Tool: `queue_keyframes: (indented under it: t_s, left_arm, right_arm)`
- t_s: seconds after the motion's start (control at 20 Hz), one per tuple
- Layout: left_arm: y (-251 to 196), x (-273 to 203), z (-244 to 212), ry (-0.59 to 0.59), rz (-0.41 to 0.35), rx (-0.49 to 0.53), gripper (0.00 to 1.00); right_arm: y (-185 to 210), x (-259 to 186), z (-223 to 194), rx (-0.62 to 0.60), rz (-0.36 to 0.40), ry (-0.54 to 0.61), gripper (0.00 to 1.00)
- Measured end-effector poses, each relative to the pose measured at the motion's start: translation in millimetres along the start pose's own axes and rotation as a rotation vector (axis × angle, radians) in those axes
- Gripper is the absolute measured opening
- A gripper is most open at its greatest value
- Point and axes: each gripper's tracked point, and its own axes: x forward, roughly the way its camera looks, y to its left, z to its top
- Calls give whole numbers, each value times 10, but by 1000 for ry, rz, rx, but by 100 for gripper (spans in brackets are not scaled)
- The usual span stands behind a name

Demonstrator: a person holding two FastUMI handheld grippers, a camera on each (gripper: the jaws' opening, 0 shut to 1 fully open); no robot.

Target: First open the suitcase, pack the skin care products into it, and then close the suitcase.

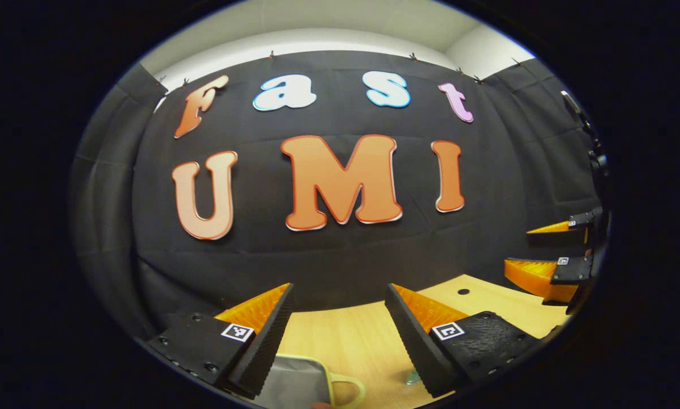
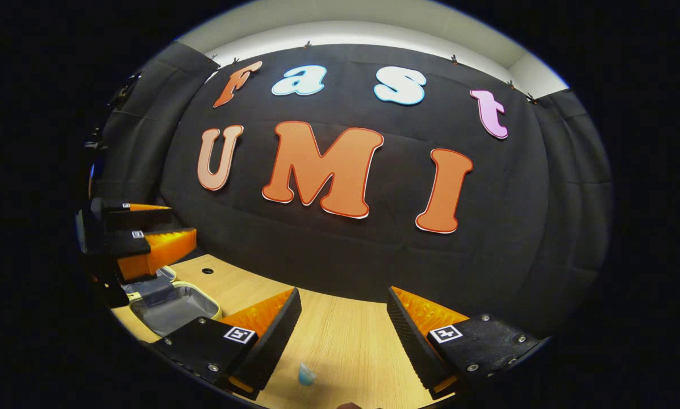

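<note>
Two parted grippers, left gripper (image 1: 340, 335) over suitcase (image 1: 297, 386), wooden table (image 1: 351, 335) beneath.

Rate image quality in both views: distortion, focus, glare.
Left gripper view: strong fisheye bending, table edge curved, left tongs sharp, suitcase cropped at the rim. Right gripper view: same bending, right tongs crisp, small blue item slightly soft, no glare, even lighting.

both views low over the table (image 1: 351, 335), facing the booth wall (image 2: 374, 255)
</note>
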Motion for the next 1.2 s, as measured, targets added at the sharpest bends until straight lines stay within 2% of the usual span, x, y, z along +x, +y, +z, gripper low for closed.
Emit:
queue_keyframes:
  t_s: [0.35,0.5,0.95,1.2]
  left_arm:
    - [-667,14,-784,122,-106,42,98]
    - [-921,16,-1126,166,-138,26,98]
    - [-1209,210,-2205,301,-115,9,98]
    - [-1327,313,-2640,343,-131,0,99]
  right_arm:
    - [17,-13,-317,18,11,61,95]
    - [21,14,-451,25,25,89,96]
    - [69,239,-921,-5,90,119,96]
    - [122,276,-1379,9,115,142,96]
